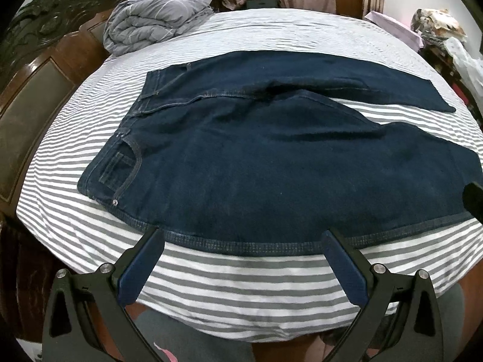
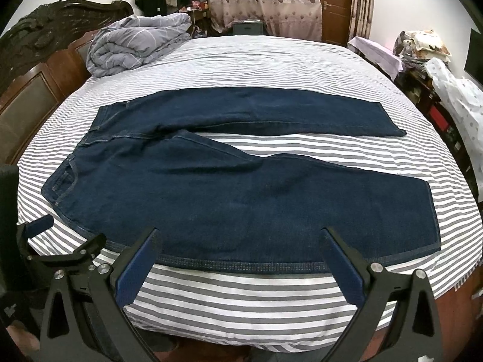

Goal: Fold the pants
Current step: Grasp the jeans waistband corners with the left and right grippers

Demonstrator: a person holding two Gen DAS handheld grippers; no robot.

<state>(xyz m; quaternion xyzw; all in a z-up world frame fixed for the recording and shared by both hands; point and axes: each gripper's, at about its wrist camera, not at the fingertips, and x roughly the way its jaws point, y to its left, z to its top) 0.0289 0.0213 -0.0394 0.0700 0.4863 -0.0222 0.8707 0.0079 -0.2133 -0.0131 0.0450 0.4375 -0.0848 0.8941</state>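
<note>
Dark blue jeans (image 1: 256, 163) lie spread flat on the striped bed, waist to the left, legs running right and splayed apart. They also show in the right wrist view (image 2: 241, 199). My left gripper (image 1: 243, 235) is open, its fingertips at the near side seam below the waist and thigh. My right gripper (image 2: 241, 235) is open, its fingertips at the near side seam further along the near leg. The left gripper shows at the left edge of the right wrist view (image 2: 69, 241). Neither holds anything.
The bed has a grey-and-white striped sheet (image 2: 241, 301). A folded grey quilt (image 2: 135, 42) lies at the far left corner by the dark carved headboard (image 1: 39, 69). Cluttered furniture (image 2: 437, 69) stands to the right of the bed. Curtains and a door are behind.
</note>
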